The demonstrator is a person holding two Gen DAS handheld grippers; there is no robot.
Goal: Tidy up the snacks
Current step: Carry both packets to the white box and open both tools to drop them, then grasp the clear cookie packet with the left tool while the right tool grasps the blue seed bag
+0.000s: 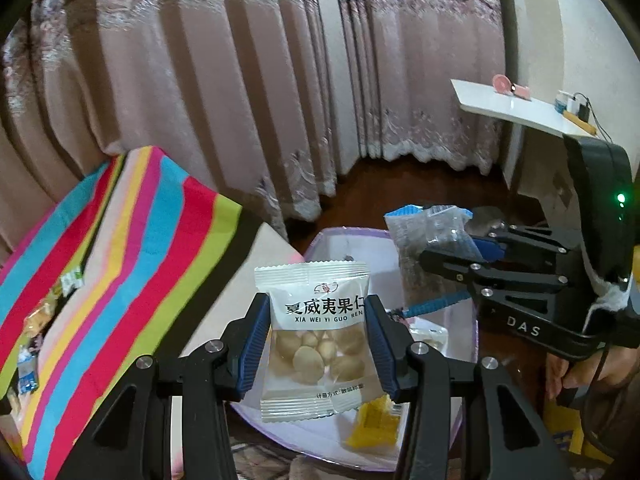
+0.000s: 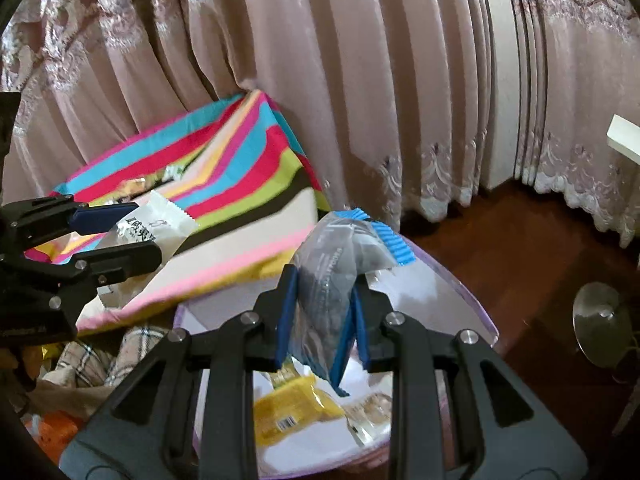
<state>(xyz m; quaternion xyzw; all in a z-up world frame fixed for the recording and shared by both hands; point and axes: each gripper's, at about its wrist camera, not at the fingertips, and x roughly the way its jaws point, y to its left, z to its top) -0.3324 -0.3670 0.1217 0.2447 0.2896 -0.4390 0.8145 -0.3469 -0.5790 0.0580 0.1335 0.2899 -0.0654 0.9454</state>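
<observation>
Left wrist view
Left tool: your left tool is clamped on the nut packet, its pads on the two side edges.
Packet axis: the long side runs 12 to 6, upright, print facing you.
Tray: the lilac-rimmed tray lies behind and under the packet, from 12 round to 5; a yellow snack rests in it at 5.
Striped bag: the bag sits at 9 to 10 of the packet, with loose snacks visible inside.
Right tool: your right tool comes in at 2 with the grey pouch.

Right wrist view
Right tool: your right tool is pinched shut on the grey pouch, which stands 12 to 6, blue seal up.
Tray: the tray lies directly beneath and ahead.
Striped bag: the bag lies at 10 to 11.
Left tool: your left tool at 9 hangs between you and the bag.

Judgement
Nearer hand: both packets hang over the tray; for the bag, the left hand looks nearer.
</observation>
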